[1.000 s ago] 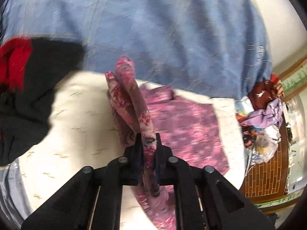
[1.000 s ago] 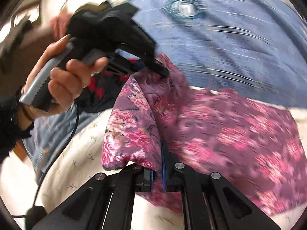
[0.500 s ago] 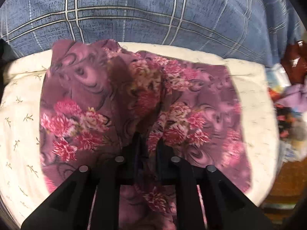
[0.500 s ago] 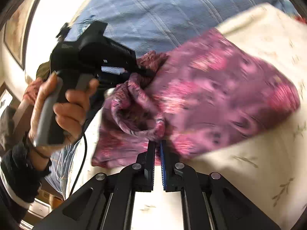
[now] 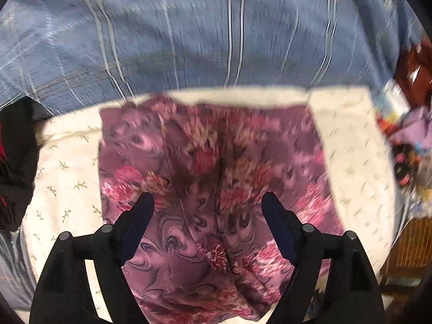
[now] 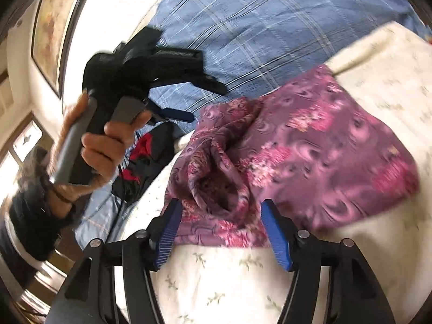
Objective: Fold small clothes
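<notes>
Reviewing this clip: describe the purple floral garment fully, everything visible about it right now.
The purple floral garment is thin, soft-looking fabric printed with pink and red flowers and dark swirls on mauve. It lies folded over on the cream sprigged cloth, roughly rectangular, with creases running lengthwise. In the right wrist view its near-left end bunches into a rumpled open fold, not flat. The left tool and right tool are both opening with the cloth between their fingers, and neither pinches it. Nothing else rests on it.
</notes>
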